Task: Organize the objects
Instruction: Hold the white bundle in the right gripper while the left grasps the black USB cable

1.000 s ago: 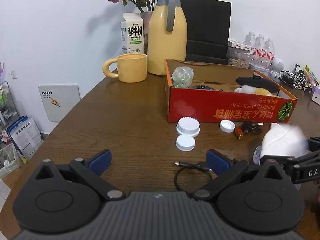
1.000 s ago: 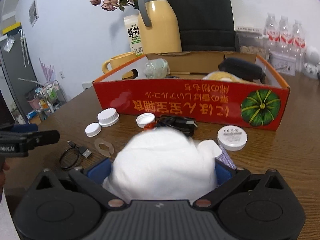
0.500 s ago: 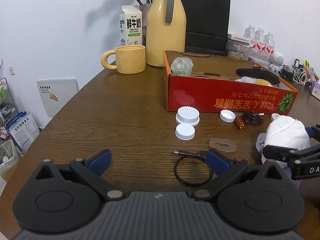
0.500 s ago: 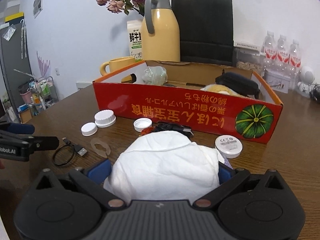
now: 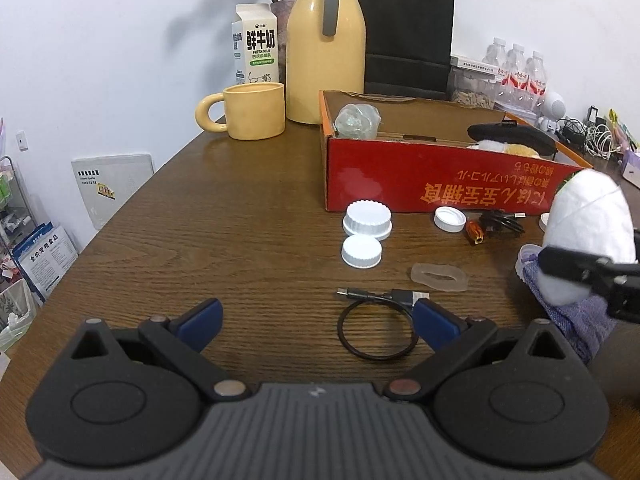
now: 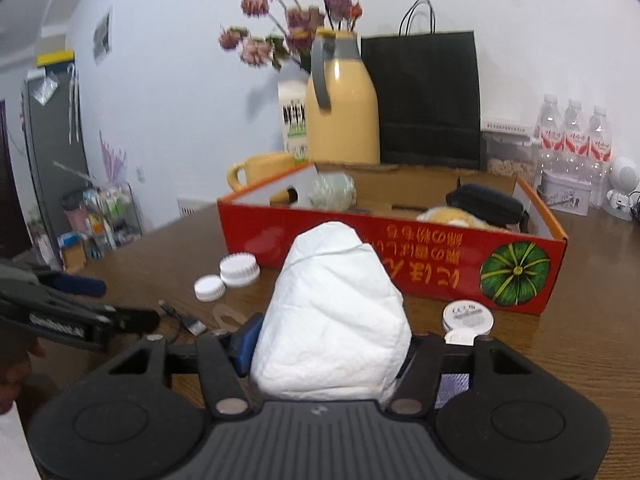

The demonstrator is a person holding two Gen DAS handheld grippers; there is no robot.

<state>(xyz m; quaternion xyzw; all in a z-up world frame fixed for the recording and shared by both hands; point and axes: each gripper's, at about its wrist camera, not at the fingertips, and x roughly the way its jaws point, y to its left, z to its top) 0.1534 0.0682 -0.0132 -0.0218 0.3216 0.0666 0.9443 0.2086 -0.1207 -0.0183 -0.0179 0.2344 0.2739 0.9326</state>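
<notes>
A soft white bundle (image 6: pixel 332 312) sits between the fingers of my right gripper (image 6: pixel 328 344), whose jaws are closing; the pads squeeze it narrow and tall. In the left wrist view the same bundle (image 5: pixel 588 220) shows at the right edge, above a purple cloth (image 5: pixel 568 312). The red cardboard box (image 6: pixel 400 248) stands just beyond it and holds a black case, a plush toy and a clear wrapped item. My left gripper (image 5: pixel 316 312) hangs open over the table with nothing between its fingers. A black cable loop (image 5: pixel 376 332) lies by its right finger.
Two white caps (image 5: pixel 367 219) and a smaller cap (image 5: pixel 450 219) lie before the box, with a clear ring (image 5: pixel 439 277) and a round tin (image 6: pixel 467 316). A yellow mug (image 5: pixel 254 110), yellow jug (image 5: pixel 326 40), milk carton (image 5: pixel 256 42) and black bag (image 5: pixel 408 32) stand behind.
The right jaws have closed in on the white bundle, which is now pinched narrower and stands taller. The right view has tipped upward. The left gripper has stayed open and nearly still.
</notes>
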